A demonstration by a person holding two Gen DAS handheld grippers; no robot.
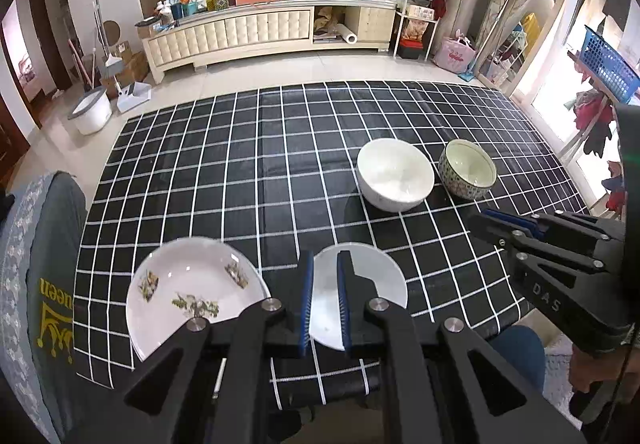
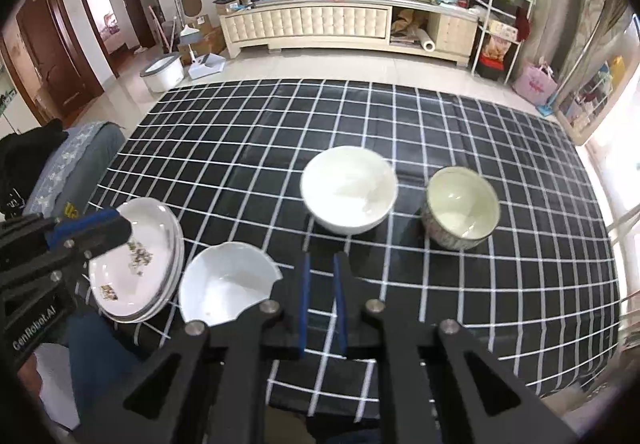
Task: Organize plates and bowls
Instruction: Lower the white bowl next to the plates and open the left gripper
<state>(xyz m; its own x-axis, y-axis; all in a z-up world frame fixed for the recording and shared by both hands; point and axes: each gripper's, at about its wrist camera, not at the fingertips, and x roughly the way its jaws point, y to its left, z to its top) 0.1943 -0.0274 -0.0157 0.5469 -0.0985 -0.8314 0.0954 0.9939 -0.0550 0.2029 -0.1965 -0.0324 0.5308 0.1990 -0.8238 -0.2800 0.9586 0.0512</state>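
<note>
The left gripper (image 1: 325, 298) hides part of the plain white plate (image 1: 368, 284), which lies flat beyond its nearly closed, empty fingers. The flowered plate (image 1: 192, 292) sits just left of it. The right gripper (image 2: 320, 300), also nearly closed and empty, hovers nearer than the white bowl (image 2: 348, 199); the patterned bowl (image 2: 460, 207) stands upright just beside that bowl

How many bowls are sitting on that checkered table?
2: a white bowl mid-table, and a patterned bowl just right of it. The near-left dishes look like plates; one may be a stack.
</note>
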